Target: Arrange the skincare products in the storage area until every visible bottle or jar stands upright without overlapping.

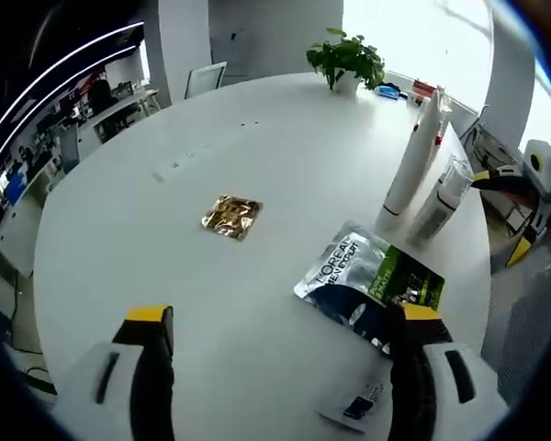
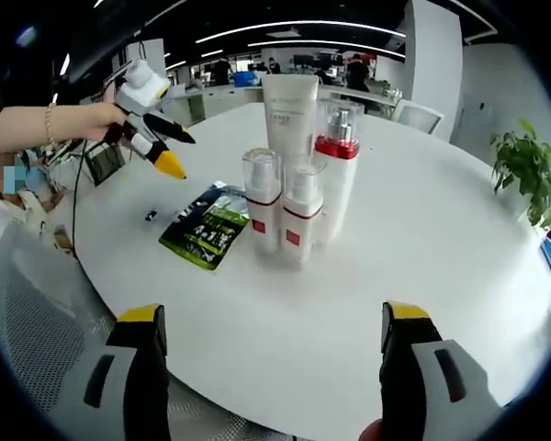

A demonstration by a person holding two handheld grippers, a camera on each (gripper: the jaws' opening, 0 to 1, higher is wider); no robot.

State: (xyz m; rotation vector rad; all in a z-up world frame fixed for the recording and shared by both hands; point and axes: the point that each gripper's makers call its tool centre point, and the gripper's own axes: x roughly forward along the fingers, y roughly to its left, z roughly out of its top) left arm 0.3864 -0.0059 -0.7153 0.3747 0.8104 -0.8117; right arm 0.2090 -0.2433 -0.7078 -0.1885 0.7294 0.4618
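Bottles: on the white round table, a tall white tube, a red-collared pump bottle and two small red-banded pump bottles all stand upright, packed close, some maybe touching.
Lying flat: a L'Oreal sachet just beside them and a gold foil packet well apart.
My left tongs: wide, nothing held.
My right tongs: wide, nothing held.
Progress: I judge it nearly done; only spacing and the flat packets may remain.
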